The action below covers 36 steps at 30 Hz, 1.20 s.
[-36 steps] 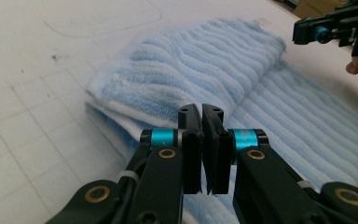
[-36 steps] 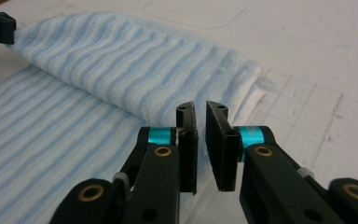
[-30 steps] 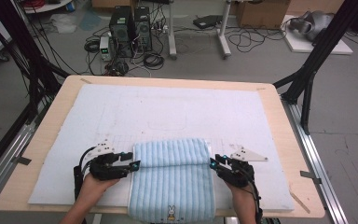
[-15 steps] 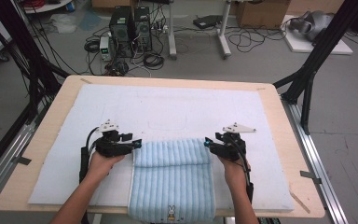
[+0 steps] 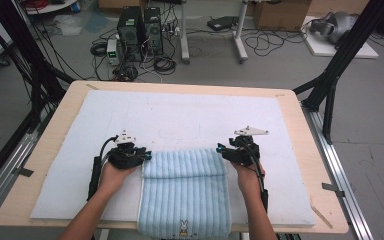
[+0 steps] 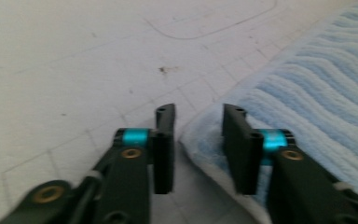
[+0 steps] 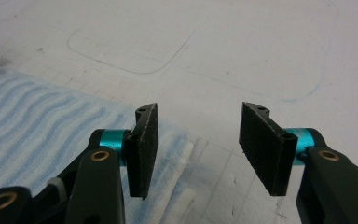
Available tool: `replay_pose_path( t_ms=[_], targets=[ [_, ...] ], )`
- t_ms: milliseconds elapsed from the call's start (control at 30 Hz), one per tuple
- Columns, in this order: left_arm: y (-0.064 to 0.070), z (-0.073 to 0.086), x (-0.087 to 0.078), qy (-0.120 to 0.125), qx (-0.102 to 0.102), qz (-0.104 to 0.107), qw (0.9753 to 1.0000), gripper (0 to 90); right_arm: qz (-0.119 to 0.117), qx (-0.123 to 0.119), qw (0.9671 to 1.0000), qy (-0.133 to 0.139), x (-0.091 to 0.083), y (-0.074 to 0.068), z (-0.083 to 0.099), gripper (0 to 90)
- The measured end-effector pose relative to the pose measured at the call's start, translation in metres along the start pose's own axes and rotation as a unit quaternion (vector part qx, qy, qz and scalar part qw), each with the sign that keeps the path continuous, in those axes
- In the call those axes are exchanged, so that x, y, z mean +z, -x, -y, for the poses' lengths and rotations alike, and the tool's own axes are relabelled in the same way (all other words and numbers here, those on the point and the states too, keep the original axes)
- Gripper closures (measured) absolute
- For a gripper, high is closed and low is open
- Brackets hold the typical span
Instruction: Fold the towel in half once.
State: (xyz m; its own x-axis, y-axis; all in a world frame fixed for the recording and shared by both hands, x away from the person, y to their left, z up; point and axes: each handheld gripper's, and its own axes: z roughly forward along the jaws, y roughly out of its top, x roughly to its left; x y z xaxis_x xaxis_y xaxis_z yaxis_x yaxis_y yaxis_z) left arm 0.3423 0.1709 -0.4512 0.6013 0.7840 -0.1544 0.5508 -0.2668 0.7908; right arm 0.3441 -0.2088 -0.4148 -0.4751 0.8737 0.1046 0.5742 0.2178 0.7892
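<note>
High view: towel point(image 5: 185, 192) lies folded at bench point(image 5: 300, 112) front edge, left tongs point(image 5: 147, 156) and right tongs point(image 5: 220, 149) at its fold corners. Left gripper view: left tongs point(image 6: 198, 142) spread, corner between jaws, not pinched. Right gripper view: right tongs point(image 7: 198, 147) spread wide, beside the edge. Best to pinch both corners evenly w/ equal bite before folding.

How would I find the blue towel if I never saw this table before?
Look at the wooden table covered by a white mat. At its near edge, between the left gripper and the right gripper, lies the light blue towel, its far end folded over. It is ribbed and has a tiny bunny on its near hem.
</note>
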Motion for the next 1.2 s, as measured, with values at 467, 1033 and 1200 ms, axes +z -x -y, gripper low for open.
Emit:
replay_pose_path(
  t_ms=[467,1033,1200],
  targets=[
    [0.0,-0.001,-0.004,0.012,-0.013,0.003,0.9998,84.0,0.011,-0.026,0.9975,-0.064,0.034,-0.004,0.0,49.3],
    [-0.002,-0.011,-0.028,0.088,-0.037,0.026,0.9951,85.2,-0.016,-0.066,0.9973,-0.026,0.014,-0.012,0.001,82.8],
    [0.005,-0.011,-0.039,0.098,-0.038,0.048,0.9933,85.1,-0.029,-0.066,0.9973,0.01,-0.01,-0.014,0.006,82.6]
  ],
)
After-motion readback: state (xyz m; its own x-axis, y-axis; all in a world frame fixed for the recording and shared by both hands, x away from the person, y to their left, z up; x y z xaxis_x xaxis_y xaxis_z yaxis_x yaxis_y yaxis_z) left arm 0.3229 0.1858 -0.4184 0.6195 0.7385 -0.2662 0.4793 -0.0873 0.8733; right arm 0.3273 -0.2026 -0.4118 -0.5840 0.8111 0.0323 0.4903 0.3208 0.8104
